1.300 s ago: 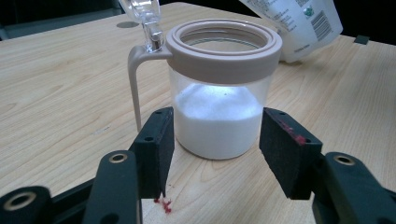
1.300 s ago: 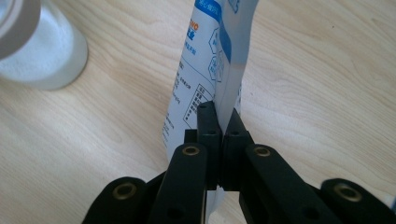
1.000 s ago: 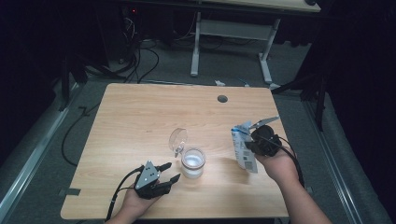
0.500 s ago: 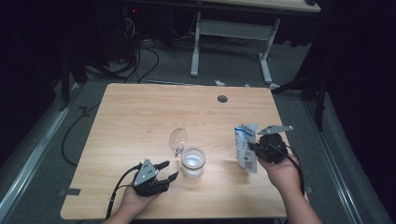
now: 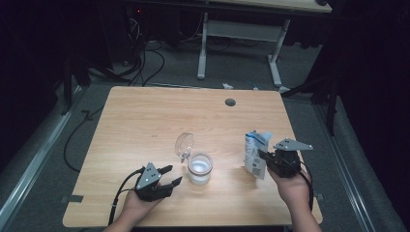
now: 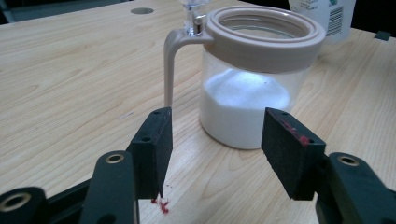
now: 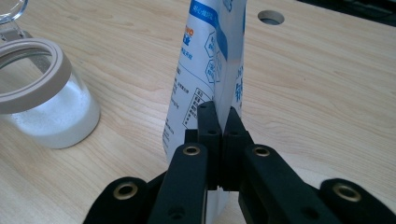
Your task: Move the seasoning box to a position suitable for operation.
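Your right gripper (image 7: 223, 135) has its jaws pinched tight on the white-and-blue bag (image 7: 210, 60), held upright at the table's (image 5: 145, 121) right side. Your left gripper (image 6: 215, 149) has just been opening — nothing between its jaws — aimed at the nearby jar (image 6: 252, 79) of white powder, lid (image 5: 184, 143) swung open.

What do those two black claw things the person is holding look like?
Each is a black gripper: the left gripper and the right gripper. Both have two flat black jaws with brass-coloured rivets, a grey three-cornered plate on top and a black cable trailing back. The left gripper's jaw pads carry small red smudges. No sleeves show on the forearms.
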Motion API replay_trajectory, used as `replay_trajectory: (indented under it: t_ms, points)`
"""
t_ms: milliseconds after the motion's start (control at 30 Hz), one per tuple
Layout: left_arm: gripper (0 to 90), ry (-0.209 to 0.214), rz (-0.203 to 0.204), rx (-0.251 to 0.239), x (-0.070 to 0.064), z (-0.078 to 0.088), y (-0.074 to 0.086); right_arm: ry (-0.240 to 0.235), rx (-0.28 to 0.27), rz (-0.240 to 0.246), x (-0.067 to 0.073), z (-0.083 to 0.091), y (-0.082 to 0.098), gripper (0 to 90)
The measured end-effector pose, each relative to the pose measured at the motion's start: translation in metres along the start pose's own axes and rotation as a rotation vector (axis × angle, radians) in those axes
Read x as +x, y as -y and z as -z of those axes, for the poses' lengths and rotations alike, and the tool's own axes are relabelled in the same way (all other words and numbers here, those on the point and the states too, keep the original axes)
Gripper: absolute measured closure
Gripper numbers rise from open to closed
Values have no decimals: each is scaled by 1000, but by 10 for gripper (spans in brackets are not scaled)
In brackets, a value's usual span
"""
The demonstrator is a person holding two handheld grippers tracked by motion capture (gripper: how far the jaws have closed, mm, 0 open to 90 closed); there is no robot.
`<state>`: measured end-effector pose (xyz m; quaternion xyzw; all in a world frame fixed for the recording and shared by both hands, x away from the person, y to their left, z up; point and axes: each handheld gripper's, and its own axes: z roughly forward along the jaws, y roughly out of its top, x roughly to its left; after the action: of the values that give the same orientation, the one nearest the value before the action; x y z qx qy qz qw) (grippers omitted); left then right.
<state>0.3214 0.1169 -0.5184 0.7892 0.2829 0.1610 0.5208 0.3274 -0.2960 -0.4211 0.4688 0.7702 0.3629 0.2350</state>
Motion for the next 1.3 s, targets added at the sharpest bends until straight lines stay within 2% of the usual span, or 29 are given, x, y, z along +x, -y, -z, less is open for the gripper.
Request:
replay_trajectory:
  t_ms: [167, 300, 433, 567, 733, 833, 900, 1000, 1100, 1300]
  points:
    - [429, -5, -13, 17, 4, 3, 2, 0, -55, 12, 3, 0, 9, 899]
    - [427, 2, 2, 28, 11, 9, 6, -12, -127, -13, 3, 1, 15, 900]
    - [425, -10, 16, 27, 16, 14, 9, -17, -186, -39, -1, 0, 23, 900]
    - [422, -27, 36, 28, 21, 18, 12, -9, -203, -38, -3, -4, 31, 900]
    - [416, -39, 10, 33, 25, 22, 17, -5, -258, -43, -4, -4, 38, 900]
    - [416, -38, 37, 25, 28, 25, 19, 4, -298, -49, -4, 1, 41, 900]
    - [418, -30, 65, 15, 30, 28, 20, 13, -302, -33, -4, 6, 38, 900]
    - [418, -41, 70, 14, 32, 33, 22, 20, -321, -37, -3, 9, 41, 900]
    - [419, -49, 78, -14, 34, 43, 20, 23, -333, -47, -3, 9, 45, 900]
    - [419, -79, 88, -46, 40, 60, 20, 37, -310, -62, -9, 2, 50, 900]
